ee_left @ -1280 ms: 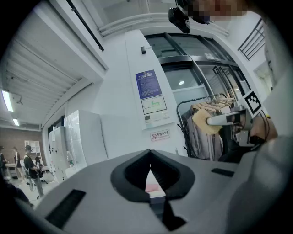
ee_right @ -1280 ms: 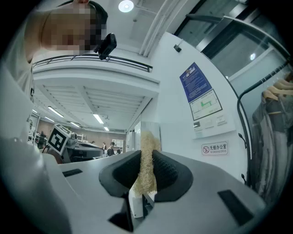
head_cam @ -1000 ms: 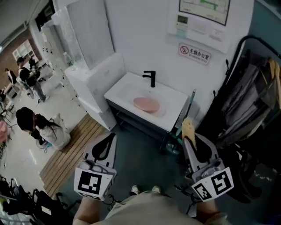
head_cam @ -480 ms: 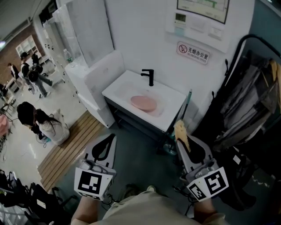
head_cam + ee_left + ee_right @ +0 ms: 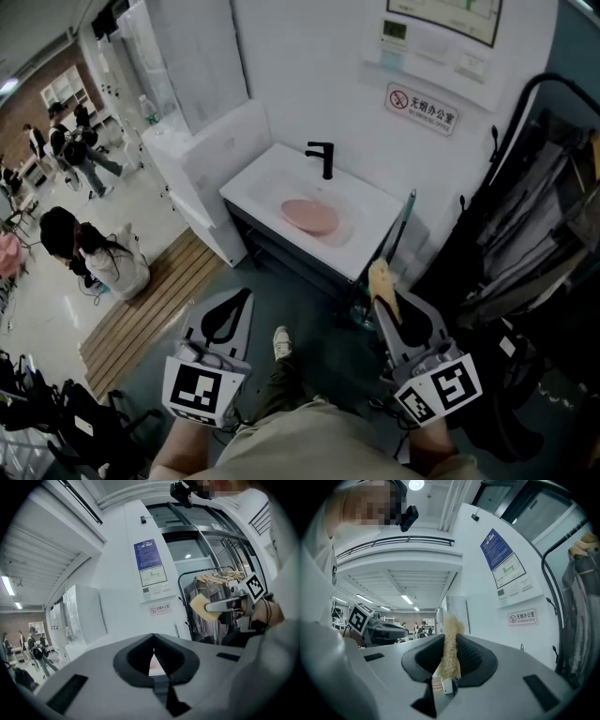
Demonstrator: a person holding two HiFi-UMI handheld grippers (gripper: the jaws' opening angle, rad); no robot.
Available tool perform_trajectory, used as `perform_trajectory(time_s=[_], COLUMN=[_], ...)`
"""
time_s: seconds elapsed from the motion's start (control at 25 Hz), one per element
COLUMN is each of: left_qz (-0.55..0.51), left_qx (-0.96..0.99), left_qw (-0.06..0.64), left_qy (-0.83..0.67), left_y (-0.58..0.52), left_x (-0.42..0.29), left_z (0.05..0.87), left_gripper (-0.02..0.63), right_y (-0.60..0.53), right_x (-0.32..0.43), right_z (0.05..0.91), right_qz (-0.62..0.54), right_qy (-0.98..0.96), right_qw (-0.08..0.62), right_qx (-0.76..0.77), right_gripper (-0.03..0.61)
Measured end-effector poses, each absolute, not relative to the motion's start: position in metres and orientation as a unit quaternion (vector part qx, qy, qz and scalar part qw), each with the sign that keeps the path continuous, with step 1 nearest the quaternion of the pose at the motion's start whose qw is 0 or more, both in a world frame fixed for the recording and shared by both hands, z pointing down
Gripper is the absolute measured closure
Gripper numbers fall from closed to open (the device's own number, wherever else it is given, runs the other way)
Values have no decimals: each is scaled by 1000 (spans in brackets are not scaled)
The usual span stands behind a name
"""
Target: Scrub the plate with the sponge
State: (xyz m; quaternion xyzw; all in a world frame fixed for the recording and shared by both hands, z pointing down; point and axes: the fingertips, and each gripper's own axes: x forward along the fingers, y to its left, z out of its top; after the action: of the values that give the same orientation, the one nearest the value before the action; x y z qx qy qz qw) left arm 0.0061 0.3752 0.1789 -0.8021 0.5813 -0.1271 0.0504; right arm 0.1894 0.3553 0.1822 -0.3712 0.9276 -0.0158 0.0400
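Left claw (image 5: 242,298): the jaws are seen pressed together in the left gripper view, with nothing gripped between them

Right claw (image 5: 386,302): the jaws are closed on a yellow sponge (image 5: 380,277), which is pinched edge-on and projects past the fingertips (its coarse, fibrous edge is plainly shown in the right gripper view)

Both claws are held low over a dark floor, side by side and apart, each pointed forward. A shoe (image 5: 280,342) of the person is noted on the floor between them

The pink plate (image 5: 310,217) is found lying flat in the white basin (image 5: 267,183), ahead of both claws and between their two lines. It is well apart from either claw, and the sponge is well apart from it

A black tap (image 5: 322,159) is observed beyond the plate, at the far rim of the basin. A no-smoking sign (image 5: 422,105) is fixed to the wall ahead of the right claw, above the basin. A dark clothes rack (image 5: 534,216) is recorded to the right of the right claw. A crouched person (image 5: 98,262) is seen well to the left of the left claw, on a pale floor
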Motion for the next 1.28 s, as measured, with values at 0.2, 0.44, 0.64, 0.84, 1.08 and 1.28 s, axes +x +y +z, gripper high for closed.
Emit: perform_trajectory(time_s=[0.2,0.44,0.64,0.84,1.08,1.28], left_qz=[-127,-122,-129,-139,-143,-153], left_qx=[-805,-811,-818,-823,-831,-842], left_qw=[51,42,32,21,2,-2], left_qy=[577,570,559,551,538,518], left_y=[349,301,246,182,102,39], left_x=[0,-15,-35,-66,-105,-137], left_z=[190,198,205,213,217,222], left_gripper=[607,607,607,607,607,607], right_y=[332,291,241,182,106,45], right_x=[180,157,133,104,64,27], right_z=[195,207,216,224,231,230], right_qz=[-20,-23,-29,-30,-45,-53], right_qy=[928,930,929,926,919,914], right_qw=[31,9,-14,-41,-67,-73], right_qx=[-371,-366,-368,-374,-385,-395], right_gripper=[499,499,499,497,498,497])
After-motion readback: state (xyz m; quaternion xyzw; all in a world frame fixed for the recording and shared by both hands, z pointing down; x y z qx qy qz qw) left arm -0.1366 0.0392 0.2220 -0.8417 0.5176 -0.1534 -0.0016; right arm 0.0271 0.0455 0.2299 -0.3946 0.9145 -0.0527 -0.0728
